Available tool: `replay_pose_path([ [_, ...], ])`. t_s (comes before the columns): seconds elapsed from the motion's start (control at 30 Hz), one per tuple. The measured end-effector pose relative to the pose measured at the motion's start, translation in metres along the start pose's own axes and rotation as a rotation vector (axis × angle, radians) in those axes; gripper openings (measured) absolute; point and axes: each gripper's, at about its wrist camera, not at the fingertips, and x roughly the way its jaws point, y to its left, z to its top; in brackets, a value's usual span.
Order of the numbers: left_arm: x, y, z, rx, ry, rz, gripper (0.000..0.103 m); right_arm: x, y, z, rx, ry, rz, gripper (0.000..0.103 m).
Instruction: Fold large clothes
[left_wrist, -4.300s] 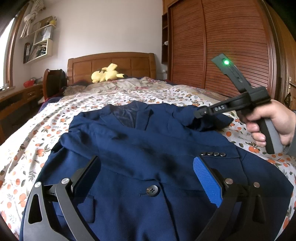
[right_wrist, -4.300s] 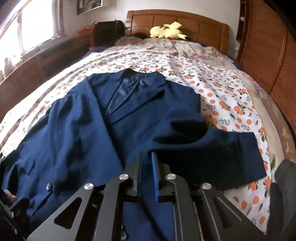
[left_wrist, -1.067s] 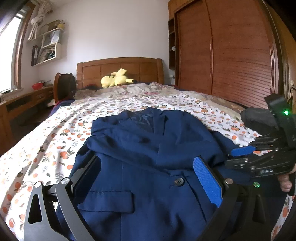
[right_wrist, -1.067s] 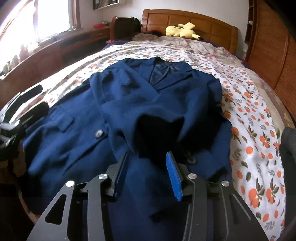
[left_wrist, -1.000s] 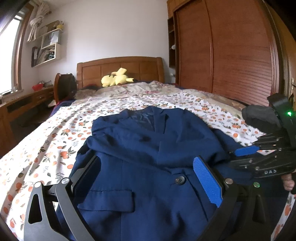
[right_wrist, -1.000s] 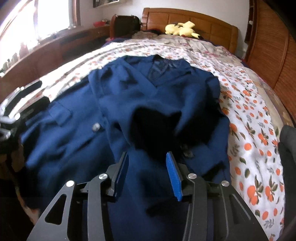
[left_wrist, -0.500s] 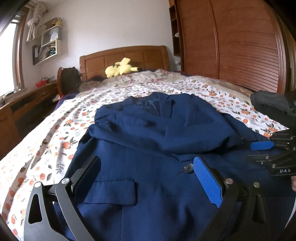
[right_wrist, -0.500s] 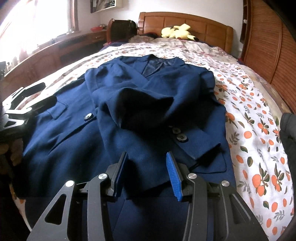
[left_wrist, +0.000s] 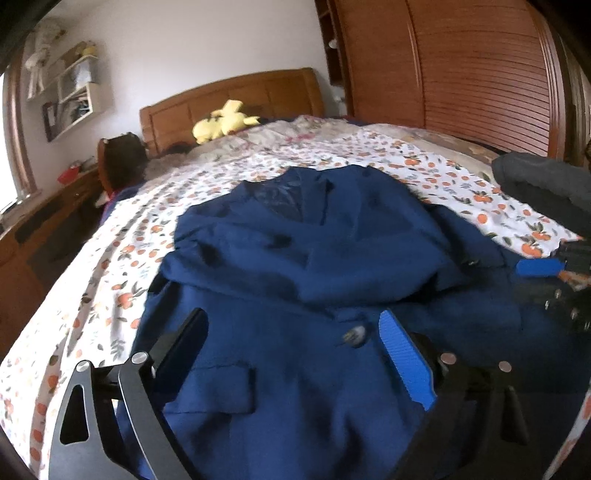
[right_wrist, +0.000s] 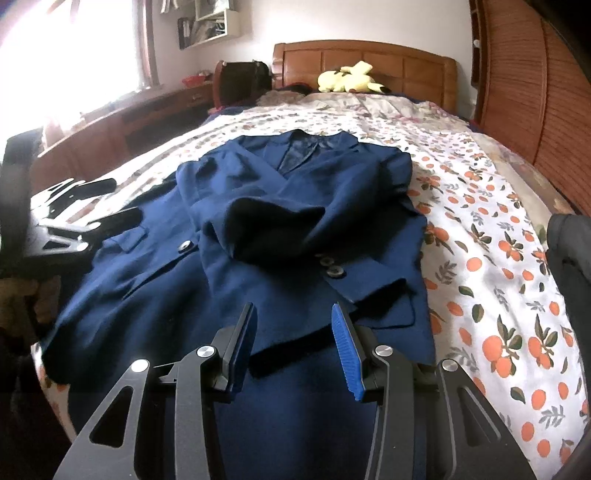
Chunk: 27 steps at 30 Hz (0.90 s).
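A navy blue suit jacket lies front-up on the bed, collar toward the headboard, both sleeves folded across its chest. It also shows in the right wrist view. My left gripper is open and empty, low over the jacket's lower left front near a flap pocket and a button. My right gripper is open and empty, over the jacket's hem. The left gripper also shows at the left edge of the right wrist view. The right gripper shows at the right edge of the left wrist view.
The bed has a white sheet with an orange-fruit print and a wooden headboard. A yellow plush toy lies by the pillows. A dark garment lies at the bed's right edge. A wooden wardrobe stands right, a desk left.
The right gripper let go of the folded right sleeve and drew back toward the hem, open. Both grippers have dropped lower toward the jacket's bottom. The jacket lies still.
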Motion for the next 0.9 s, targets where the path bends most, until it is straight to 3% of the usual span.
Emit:
replay_pose_path([
  [0.17,0.013,-0.029,0.039,0.009,0.034,-0.062,0.089,-0.018,-0.007,-0.004,-0.003,-0.038,-0.001,0.04],
  [0.4,0.057,-0.081,0.083,0.086,0.137,-0.124,0.073,-0.035,-0.011,-0.011,-0.023,-0.066,-0.006,0.048],
  [0.63,0.097,-0.119,0.087,0.187,0.274,-0.136,0.062,-0.037,-0.015,-0.017,-0.047,-0.07,-0.02,0.049],
  [0.67,0.101,-0.121,0.083,0.2,0.293,-0.128,0.057,-0.038,-0.014,-0.018,-0.048,-0.072,-0.02,0.049],
  [0.73,0.106,-0.121,0.076,0.207,0.33,-0.115,0.031,-0.04,-0.015,-0.017,-0.05,-0.08,-0.024,0.049],
  [0.77,0.107,-0.119,0.073,0.204,0.342,-0.113,0.013,-0.042,-0.014,-0.018,-0.049,-0.083,-0.025,0.049],
  [0.8,0.104,-0.114,0.071,0.193,0.336,-0.105,0.006,-0.043,-0.015,-0.016,-0.046,-0.087,-0.026,0.049],
  [0.9,0.085,-0.097,0.071,0.146,0.282,-0.087,0.004,-0.044,-0.017,-0.012,-0.035,-0.1,-0.03,0.049],
])
